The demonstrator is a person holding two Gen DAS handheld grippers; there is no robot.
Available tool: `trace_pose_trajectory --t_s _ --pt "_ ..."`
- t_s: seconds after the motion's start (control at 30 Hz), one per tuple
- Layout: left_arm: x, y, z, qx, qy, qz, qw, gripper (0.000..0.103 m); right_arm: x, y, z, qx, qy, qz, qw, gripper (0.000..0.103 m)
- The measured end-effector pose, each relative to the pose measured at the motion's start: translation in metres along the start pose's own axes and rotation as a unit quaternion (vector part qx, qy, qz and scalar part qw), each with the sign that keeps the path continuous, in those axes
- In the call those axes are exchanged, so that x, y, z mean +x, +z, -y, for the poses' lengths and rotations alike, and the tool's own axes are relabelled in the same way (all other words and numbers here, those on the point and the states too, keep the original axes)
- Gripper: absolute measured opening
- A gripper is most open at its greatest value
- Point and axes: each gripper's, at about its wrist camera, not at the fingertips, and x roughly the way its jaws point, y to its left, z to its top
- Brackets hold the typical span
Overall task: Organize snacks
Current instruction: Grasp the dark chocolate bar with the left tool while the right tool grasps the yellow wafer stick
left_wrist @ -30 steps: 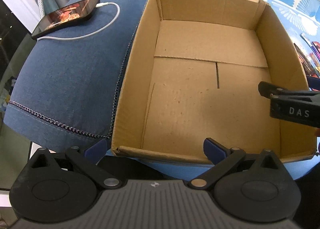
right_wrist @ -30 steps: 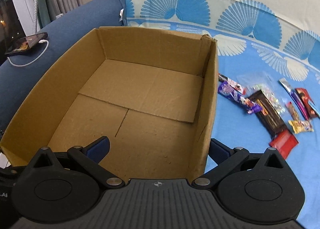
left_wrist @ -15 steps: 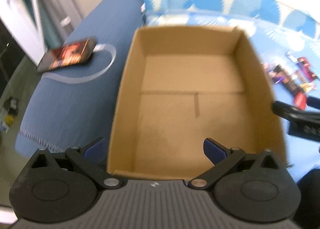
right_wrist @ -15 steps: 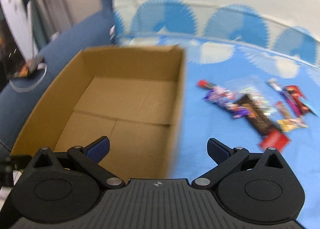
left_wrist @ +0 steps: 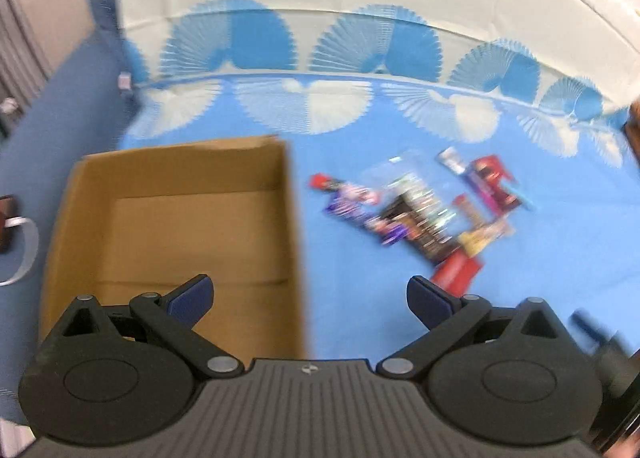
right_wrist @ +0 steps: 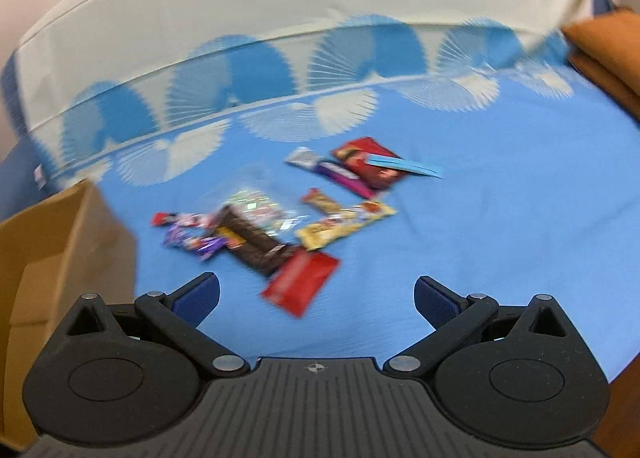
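A blue sheet (right_wrist: 500, 218) printed with white and blue fans covers the surface under everything, both views blurred by motion. On it sits an open cardboard box (left_wrist: 180, 194), its brown floor bare, seen at the left of the left wrist view and only as a corner at the left edge of the right wrist view (right_wrist: 48, 242). Just to the right of the box, apart from its wall, lies a loose cluster of wrapped snacks (right_wrist: 280, 210) spread flat on the sheet. Among them are a dark brown bar (right_wrist: 252, 242), a red packet (right_wrist: 304, 282) nearest the camera, a yellow wrapper (right_wrist: 340, 226) and small purple sweets (right_wrist: 192, 238). The left gripper (left_wrist: 310, 294) hangs over the box's right wall, jaws wide apart and empty. The right gripper (right_wrist: 316, 294) hovers above the red packet, likewise spread and holding nothing.
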Motion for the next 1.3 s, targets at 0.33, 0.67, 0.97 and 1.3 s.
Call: trace_pose_trajectory --t_s 0.33,0.67,0.97,1.3 --pt "0.14 0.044 0.092 0.013 -0.042 -0.109 0.9931 0.103 0.099 0.036 0.066 0.144 -0.002 -0.05 0.988 0.103" --pt "0.187 0.017 0.077 -0.08 -0.02 -0.145 0.986 0.103 0.209 0.057 0.051 0.128 -0.046 -0.095 0.986 0.103" --pt "0.223 0.024 0.106 -0.159 -0.057 -0.183 0.9685 0.103 0.193 0.026 0.091 0.038 -0.131 -0.074 0.988 0.103" --pt "0.285 0.033 0.103 -0.192 0.006 -0.238 0.9523 0.103 0.191 0.018 0.098 -0.019 -0.097 -0.041 0.994 0.103"
